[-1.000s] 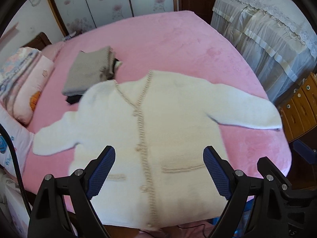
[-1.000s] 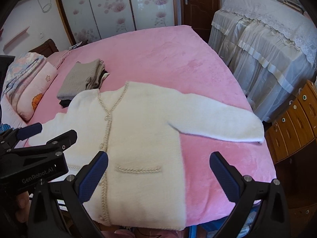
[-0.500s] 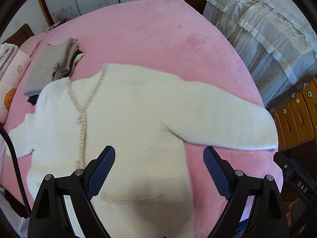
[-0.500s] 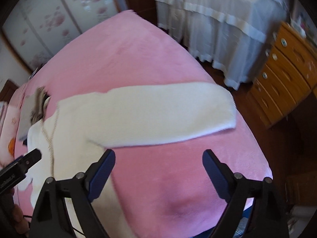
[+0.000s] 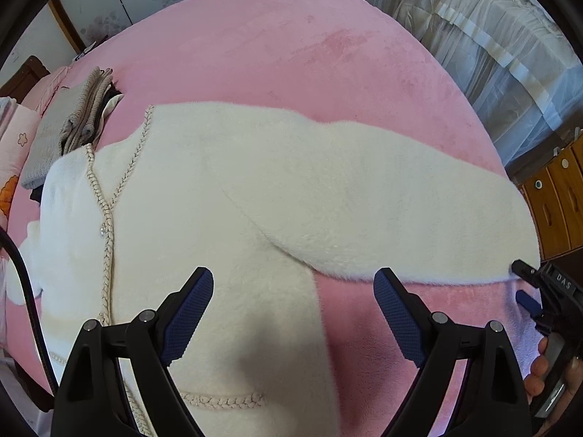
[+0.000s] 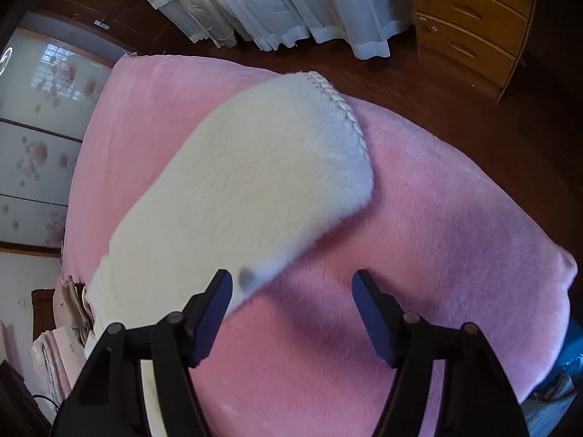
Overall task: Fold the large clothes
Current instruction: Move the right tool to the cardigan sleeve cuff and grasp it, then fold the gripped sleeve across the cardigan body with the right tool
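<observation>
Showing "DAS": right gripper [image 5: 524,284]

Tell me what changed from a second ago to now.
Both claws dropped toward the white cardigan: left claw over its body, right claw rolled, at the sleeve cuff, its jaws just closing, nothing gripped yet. Cardigan, folded grey pile and pink bed stayed put.

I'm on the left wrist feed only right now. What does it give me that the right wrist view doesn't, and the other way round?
Left wrist only: the cardigan's body, its braided front, the folded pile, the open left gripper.
Right wrist only: the braided cuff, the floor.
Both: the sleeve, the pink bed, and the right gripper, whose jaws have just been closing, nothing pinched yet.
</observation>
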`<action>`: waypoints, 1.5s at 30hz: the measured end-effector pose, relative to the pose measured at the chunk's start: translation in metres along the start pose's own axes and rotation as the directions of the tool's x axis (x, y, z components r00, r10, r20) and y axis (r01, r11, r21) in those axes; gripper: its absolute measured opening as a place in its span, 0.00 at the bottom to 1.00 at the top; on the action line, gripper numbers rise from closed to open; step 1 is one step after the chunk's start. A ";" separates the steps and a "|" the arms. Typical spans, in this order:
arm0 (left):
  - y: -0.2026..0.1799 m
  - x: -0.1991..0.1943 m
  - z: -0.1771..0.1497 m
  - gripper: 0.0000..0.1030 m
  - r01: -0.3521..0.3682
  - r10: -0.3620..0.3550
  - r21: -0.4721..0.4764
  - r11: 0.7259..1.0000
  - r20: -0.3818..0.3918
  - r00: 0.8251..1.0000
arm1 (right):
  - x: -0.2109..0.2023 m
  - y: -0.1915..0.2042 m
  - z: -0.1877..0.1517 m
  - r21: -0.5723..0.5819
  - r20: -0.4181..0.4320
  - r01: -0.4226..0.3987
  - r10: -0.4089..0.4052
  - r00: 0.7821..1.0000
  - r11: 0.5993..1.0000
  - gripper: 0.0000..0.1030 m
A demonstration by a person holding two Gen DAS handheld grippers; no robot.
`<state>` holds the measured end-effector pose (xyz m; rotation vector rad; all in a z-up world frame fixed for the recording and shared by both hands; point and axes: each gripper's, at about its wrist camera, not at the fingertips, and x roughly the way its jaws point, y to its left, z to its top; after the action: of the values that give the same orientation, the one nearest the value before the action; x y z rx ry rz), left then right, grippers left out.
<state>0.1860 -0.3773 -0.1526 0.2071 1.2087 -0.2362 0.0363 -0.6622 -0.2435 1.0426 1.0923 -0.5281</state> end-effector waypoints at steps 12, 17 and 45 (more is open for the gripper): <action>0.042 0.009 0.001 0.86 0.062 -0.062 -0.097 0.993 0.003 0.998 | -0.017 0.059 0.013 -0.210 0.198 0.134 -0.092 0.976 0.968 0.09; 0.078 0.003 -0.003 0.86 0.050 -0.050 -0.132 0.990 -0.001 0.999 | -0.056 0.128 -0.020 -0.432 0.337 0.198 -0.047 0.940 0.880 0.08; 0.273 0.083 -0.027 0.70 0.382 -0.407 -0.302 0.873 -0.023 0.913 | 0.040 0.279 -0.273 -0.891 0.129 0.108 0.017 0.992 0.441 0.52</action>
<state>0.2685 -0.1144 -0.2307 -0.2976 1.3490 -0.4045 0.1462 -0.2901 -0.1855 0.0011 1.0729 0.0243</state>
